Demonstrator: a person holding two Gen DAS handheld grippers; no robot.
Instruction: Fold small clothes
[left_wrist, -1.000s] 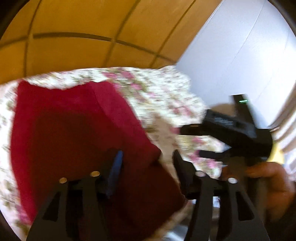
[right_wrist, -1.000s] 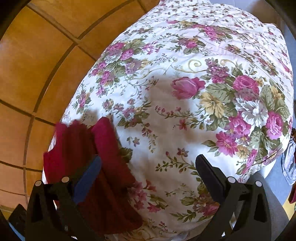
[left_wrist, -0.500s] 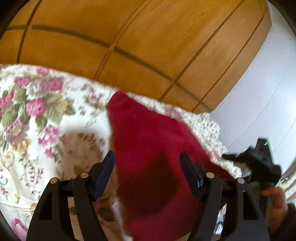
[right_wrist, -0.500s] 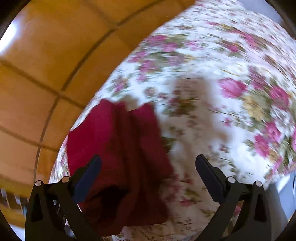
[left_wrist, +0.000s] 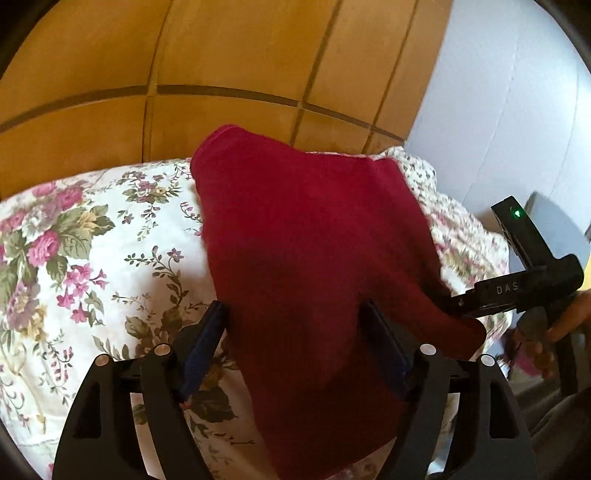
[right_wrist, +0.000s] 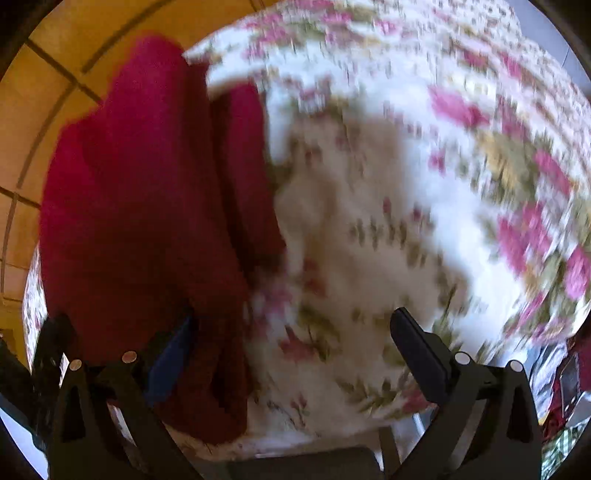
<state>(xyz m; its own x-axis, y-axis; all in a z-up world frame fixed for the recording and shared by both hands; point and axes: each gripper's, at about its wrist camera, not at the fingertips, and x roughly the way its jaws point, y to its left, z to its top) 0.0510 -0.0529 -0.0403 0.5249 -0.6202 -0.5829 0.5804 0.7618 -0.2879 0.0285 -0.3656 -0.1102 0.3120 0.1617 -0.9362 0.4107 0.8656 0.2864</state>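
Left wrist view: your left gripper (left_wrist: 293, 334) is opening, with the red cloth (left_wrist: 314, 236) between its fingers on the flowery cover (left_wrist: 92, 240). The right gripper (right_wrist: 291, 332) is wide apart, empty. The cloth looks soft, light and floppy; pinch a near corner.

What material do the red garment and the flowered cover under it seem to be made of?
Red garment: probably a soft knit or fleece; its surface is matte and fuzzy, without shine. Flowered cover: probably printed woven cotton, smooth and matte; the blurred right wrist view adds nothing.
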